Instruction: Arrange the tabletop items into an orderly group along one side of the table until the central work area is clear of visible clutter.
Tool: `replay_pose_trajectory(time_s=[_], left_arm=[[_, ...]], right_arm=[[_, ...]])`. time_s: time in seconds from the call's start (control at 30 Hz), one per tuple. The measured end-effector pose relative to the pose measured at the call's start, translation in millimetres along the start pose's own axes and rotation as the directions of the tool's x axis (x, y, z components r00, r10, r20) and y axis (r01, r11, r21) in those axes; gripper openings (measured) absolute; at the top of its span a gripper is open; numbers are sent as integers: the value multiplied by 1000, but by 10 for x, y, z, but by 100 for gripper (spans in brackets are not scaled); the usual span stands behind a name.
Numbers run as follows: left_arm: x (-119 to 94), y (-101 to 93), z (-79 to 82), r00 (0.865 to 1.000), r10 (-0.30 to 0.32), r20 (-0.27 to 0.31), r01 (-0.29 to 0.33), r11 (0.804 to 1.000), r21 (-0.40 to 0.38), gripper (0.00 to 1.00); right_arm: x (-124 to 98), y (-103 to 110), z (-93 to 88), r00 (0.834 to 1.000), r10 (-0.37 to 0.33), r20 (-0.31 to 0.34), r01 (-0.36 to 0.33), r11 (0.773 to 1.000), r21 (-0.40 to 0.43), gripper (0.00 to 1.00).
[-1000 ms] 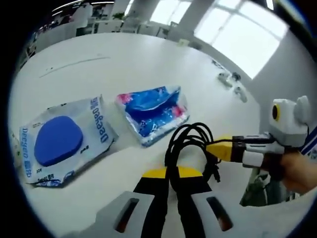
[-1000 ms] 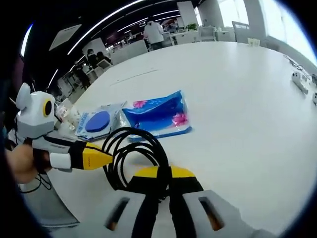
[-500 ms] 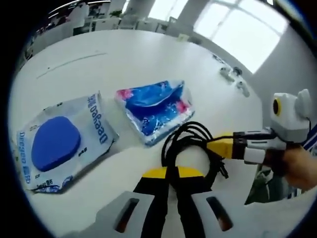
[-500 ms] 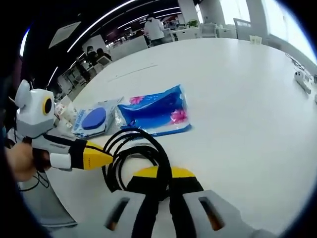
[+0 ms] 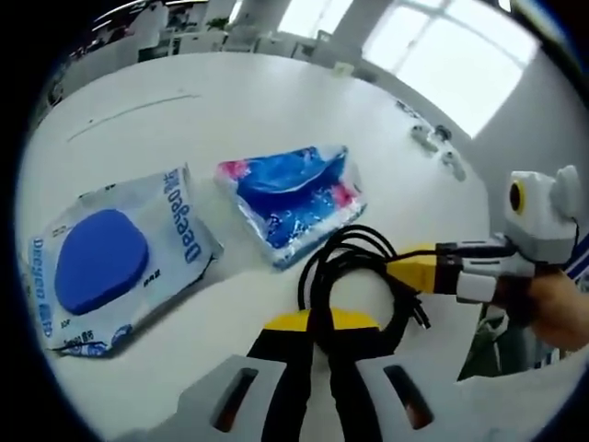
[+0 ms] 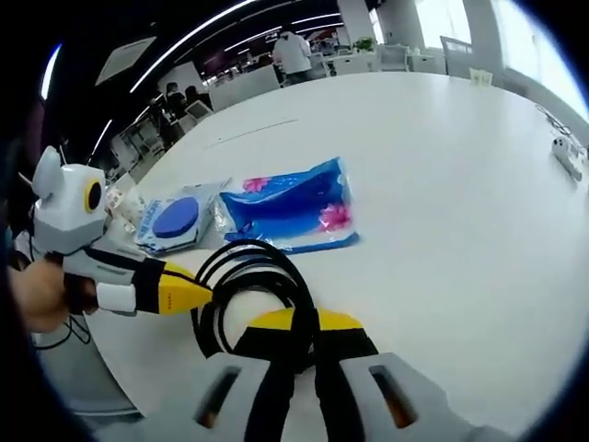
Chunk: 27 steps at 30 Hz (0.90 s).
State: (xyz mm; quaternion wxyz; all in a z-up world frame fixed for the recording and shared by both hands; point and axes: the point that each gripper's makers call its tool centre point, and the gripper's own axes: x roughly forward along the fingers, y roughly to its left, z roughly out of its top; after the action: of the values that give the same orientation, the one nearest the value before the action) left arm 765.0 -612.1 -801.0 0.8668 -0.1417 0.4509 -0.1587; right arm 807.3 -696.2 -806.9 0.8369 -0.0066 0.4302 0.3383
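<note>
Black coiled cable (image 5: 354, 272) pinched between both yellow-tipped, black-jawed grippers. Just beyond the left gripper (image 5: 317, 345): a blue tissue pack (image 5: 290, 203) with pink flowers, and beside it a silvery-white wipes pack (image 5: 115, 258) with a blue oval lid, on the white table (image 6: 442, 184).

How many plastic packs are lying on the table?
2. The wet-wipes pack with the blue lid lies beside the blue floral tissue pack, past the black cable coil.

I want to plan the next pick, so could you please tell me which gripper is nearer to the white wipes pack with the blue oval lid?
Left. The left gripper sits beside the white wipes pack with the blue oval lid; the right gripper lies farther off, past the coiled black cable both grippers hold.
</note>
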Motion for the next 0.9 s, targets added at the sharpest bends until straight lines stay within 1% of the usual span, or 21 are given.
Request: replay_pose_trajectory(time_s=[0.17,0.23,0.27,0.3,0.33,0.37,0.4,0.43,0.5,0.53,0.63,0.7,0.77,0.8,0.83,0.9], left_arm=[[4,-8,-4,1000,-4,2,4,1000,11,1],[0,-5,-5,1000,-14,6,14,1000,-22,1],[-10,-1,-4,1000,-16,10,16,999,-51,2],[-18,6,0,1000,-12,13,12,999,-53,2],[-24,5,-1,1000,-9,14,9,999,-51,2],[-41,12,5,1000,3,17,-3,999,-41,3],[-60,41,24,999,20,27,-19,1000,-19,5],[-84,45,46,999,23,38,-23,1000,-10,7],[-113,47,73,999,14,50,-13,1000,-22,10],[-140,55,101,998,13,64,-12,1000,-29,11],[-195,87,156,996,23,88,-20,999,-26,18],[-219,80,184,995,12,102,-11,1000,-10,23],[-233,45,227,992,-12,128,9,1000,19,37],[-238,45,222,992,-11,126,8,1000,25,44],[-248,56,229,991,-5,133,0,999,35,48],[-268,59,233,991,-3,137,-1,1000,31,51]], right_arm=[[7,-6,-1,1000,0,-4,0,1000,-18,3],[0,7,2,1000,-2,-11,1,999,-33,3],[-4,15,6,1000,-2,-17,1,999,-47,4],[-9,25,15,1000,-3,-19,2,997,-80,5],[-11,31,19,1000,-5,-19,3,996,-91,5],[-16,39,40,1000,-9,-4,9,993,-119,7],[-20,48,31,1000,-8,-6,7,993,-114,9],[-21,38,30,1000,-7,-7,7,994,-113,11],[-35,48,31,1000,3,-4,-4,996,-93,17],[-54,39,55,1000,0,13,0,997,-76,19],[-102,8,94,999,-14,29,16,996,-84,31],[-140,15,152,998,-2,56,7,996,-84,38],[-163,54,191,997,31,75,-25,996,-87,41],[-178,57,190,997,31,74,-25,996,-86,43],[-185,60,191,997,31,75,-24,996,-90,45],[-190,47,196,997,29,76,-21,995,-95,52]])
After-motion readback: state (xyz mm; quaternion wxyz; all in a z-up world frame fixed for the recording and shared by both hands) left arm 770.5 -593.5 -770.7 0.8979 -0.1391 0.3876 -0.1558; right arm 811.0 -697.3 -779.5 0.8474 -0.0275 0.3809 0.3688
